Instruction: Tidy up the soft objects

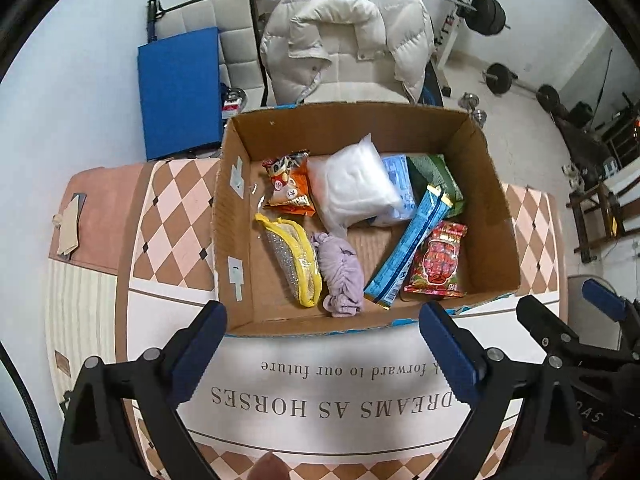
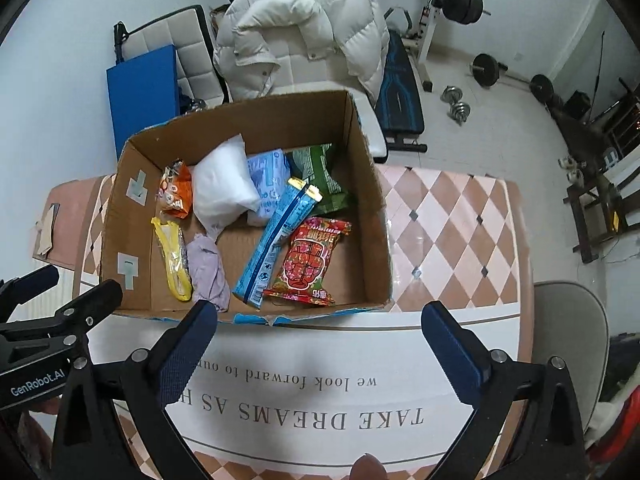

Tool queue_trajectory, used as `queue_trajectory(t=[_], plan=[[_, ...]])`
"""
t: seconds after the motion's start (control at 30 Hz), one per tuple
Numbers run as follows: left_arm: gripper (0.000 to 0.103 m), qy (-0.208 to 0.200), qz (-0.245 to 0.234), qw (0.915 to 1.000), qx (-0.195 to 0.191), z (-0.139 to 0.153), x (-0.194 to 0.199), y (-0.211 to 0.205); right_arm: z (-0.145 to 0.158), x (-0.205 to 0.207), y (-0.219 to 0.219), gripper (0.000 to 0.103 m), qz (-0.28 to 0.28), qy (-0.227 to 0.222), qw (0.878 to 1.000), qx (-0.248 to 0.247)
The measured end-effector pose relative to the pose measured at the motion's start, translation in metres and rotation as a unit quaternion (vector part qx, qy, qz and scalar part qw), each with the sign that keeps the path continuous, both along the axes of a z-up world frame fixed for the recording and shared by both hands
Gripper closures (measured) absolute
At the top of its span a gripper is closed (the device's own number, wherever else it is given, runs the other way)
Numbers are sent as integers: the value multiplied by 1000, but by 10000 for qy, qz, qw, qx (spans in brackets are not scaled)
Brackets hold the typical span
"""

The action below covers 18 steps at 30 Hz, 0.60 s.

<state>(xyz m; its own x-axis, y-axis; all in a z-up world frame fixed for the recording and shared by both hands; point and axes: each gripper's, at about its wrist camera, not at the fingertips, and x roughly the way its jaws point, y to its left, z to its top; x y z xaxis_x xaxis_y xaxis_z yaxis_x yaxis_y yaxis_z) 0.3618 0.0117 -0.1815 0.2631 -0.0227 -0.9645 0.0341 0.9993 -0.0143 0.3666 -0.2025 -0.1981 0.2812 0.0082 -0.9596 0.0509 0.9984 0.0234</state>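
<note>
An open cardboard box (image 1: 498, 220) (image 2: 366, 200) stands on the table and holds several soft packs. Inside are a white plastic bag (image 1: 352, 188) (image 2: 222, 188), a lilac cloth (image 1: 342, 276) (image 2: 208, 270), a yellow mesh pouch (image 1: 294, 260) (image 2: 174, 258), an orange snack bag (image 1: 290, 184) (image 2: 174, 190), a long blue packet (image 1: 412, 244) (image 2: 276, 238), a red candy bag (image 1: 438, 260) (image 2: 308, 262) and a green pack (image 1: 438, 180) (image 2: 320, 176). My left gripper (image 1: 324, 344) and right gripper (image 2: 320, 344) are both open and empty, held above the tablecloth just in front of the box.
The table (image 2: 452, 232) has a checkered pink cloth with printed text. A chair with a white puffer jacket (image 1: 344, 40) stands behind it. A blue board (image 1: 180, 92) leans at the left. Weights (image 2: 486, 68) lie on the floor at right.
</note>
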Motion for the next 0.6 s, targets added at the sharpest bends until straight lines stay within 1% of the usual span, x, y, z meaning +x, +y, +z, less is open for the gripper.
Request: queue_trajectory(t=[0.13,0.3,0.5,0.6], plan=[[5,-214,55,9997,91,14,-10,0,9,-7,1,0,42,-89,9999,-116],[5,-490,148,9986,151,32,-31,1,25,-22,-4,0,-38,-233,9997,-77],[5,-917,149,9953,264,67,-75,-4,65,-63,-7,0,-77,-610,9980,-111],[5,-1098,134,9936,227,88,-101,-8,89,-86,-6,0,-63,-820,9965,-168]])
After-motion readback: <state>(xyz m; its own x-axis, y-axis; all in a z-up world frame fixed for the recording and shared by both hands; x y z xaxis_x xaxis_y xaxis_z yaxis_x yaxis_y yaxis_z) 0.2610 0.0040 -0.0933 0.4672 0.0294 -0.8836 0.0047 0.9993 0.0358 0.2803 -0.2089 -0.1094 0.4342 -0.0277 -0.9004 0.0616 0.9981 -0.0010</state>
